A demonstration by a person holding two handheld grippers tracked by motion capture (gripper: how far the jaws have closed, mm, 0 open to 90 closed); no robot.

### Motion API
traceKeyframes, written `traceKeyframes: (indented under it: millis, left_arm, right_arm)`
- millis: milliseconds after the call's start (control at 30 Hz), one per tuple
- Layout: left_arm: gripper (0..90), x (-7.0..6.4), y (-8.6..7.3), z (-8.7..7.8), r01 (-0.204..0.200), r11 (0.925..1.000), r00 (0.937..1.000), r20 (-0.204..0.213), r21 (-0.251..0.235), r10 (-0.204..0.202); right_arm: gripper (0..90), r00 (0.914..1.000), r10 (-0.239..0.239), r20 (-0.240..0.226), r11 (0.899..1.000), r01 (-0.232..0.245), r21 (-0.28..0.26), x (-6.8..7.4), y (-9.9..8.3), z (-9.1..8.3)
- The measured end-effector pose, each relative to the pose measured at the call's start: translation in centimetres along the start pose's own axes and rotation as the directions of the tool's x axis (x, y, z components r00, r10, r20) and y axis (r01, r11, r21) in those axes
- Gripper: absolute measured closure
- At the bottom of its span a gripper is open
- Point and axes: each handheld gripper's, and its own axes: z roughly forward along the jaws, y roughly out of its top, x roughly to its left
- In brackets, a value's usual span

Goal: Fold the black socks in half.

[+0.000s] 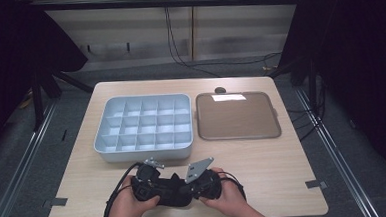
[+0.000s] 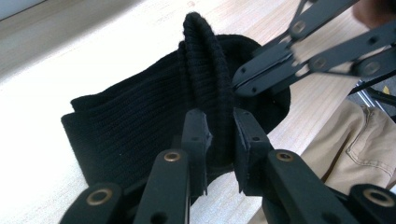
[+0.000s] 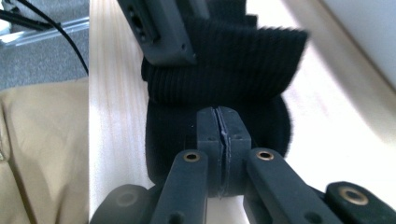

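- My left gripper (image 2: 219, 135) is pinching a raised fold of the black sock (image 2: 140, 126); the right gripper (image 3: 219, 135) is clamped on its far edge.
- Thin bite, so I reckon the knit could slip out if I tug apart.

Left tool (image 2: 219, 135) and right tool (image 3: 219, 135), 1 per hand, both clamped, tips meeting at centre.

On the surface (image 1: 284, 159), the compartment box (image 1: 144, 126) lies left of the tray (image 1: 237, 116), the two just beside each other. Before them, near the person's edge, the sock (image 1: 175, 189) lies between the left gripper (image 1: 157, 188) and the right gripper (image 1: 192, 188).
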Motion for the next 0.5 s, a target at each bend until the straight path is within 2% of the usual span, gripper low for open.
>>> traceKeyframes:
  millis: [133, 500]
  left_arm:
    - [76.5, -0.1, 0.1, 0.0, -0.001, 1.0, 1.0, -0.002, 0.002, 0.001]
    - [76.4, 0.0, 0.2, 0.1, 0.001, 1.0, 1.0, 0.001, 0.002, -0.001]
  right_arm:
    - [89.4, 0.9996, 0.028, 0.003, 1.0, -0.028, -0.014, -0.4, -0.1, -1.0]
    - [90.0, 0.999, 0.042, 0.013, 0.999, -0.042, -0.014, -0.9, -1.1, -2.7]
